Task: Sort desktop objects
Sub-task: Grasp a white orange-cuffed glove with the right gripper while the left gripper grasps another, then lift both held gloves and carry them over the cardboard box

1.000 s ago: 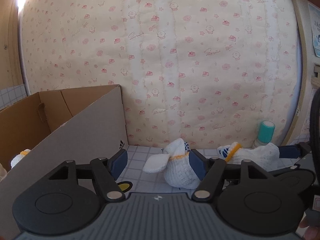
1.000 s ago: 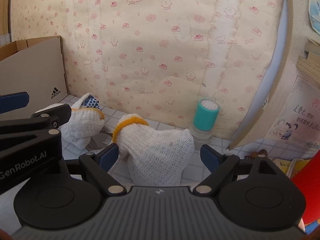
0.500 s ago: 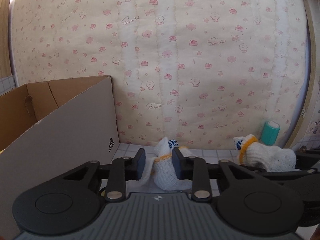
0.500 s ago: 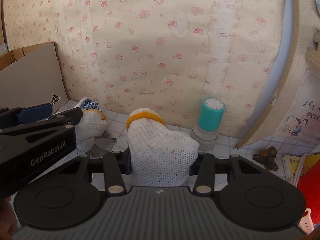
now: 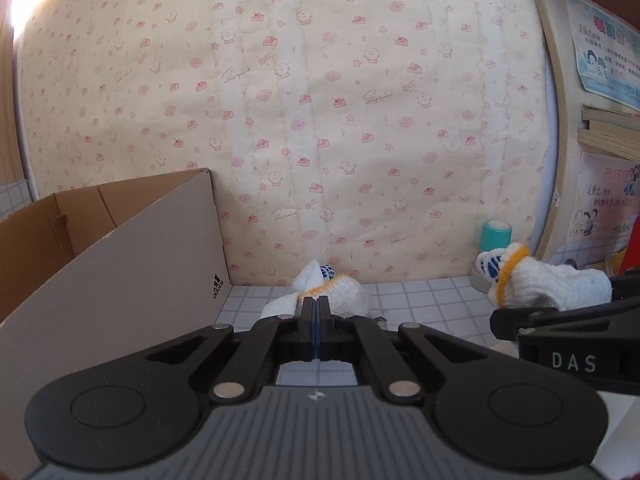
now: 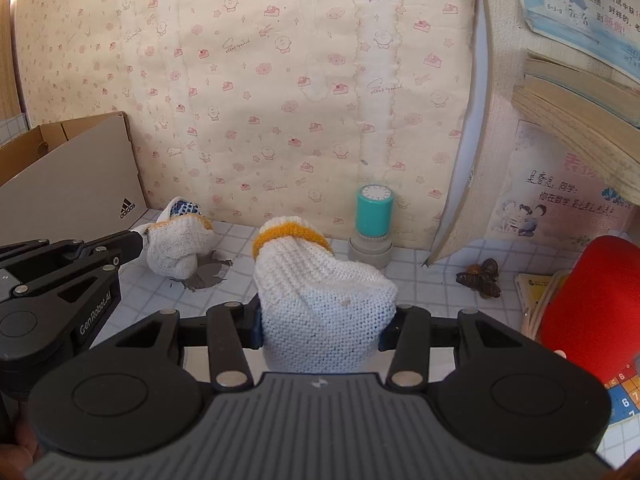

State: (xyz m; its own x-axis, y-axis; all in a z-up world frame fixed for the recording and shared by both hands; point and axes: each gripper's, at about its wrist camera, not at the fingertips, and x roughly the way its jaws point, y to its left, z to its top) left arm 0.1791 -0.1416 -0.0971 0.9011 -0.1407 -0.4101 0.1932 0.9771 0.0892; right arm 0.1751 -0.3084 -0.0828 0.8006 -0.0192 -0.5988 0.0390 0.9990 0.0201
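Two white knit gloves with orange cuffs are on the tiled desk. My left gripper (image 5: 316, 305) is shut, its tips pinching the edge of the left glove (image 5: 340, 294), which also shows in the right wrist view (image 6: 176, 242). My right gripper (image 6: 320, 326) is shut on the right glove (image 6: 320, 308), which stands cuff up between the fingers; it also shows in the left wrist view (image 5: 548, 286).
An open cardboard shoe box (image 5: 132, 264) stands at the left against the wall. A teal stamp (image 6: 374, 216) stands by the wall. A brown hair clip (image 6: 480, 278), books and a red object (image 6: 592, 304) lie at the right.
My left gripper closed from wide open to fully shut on the left glove's edge. My right gripper closed onto the right glove and holds it.
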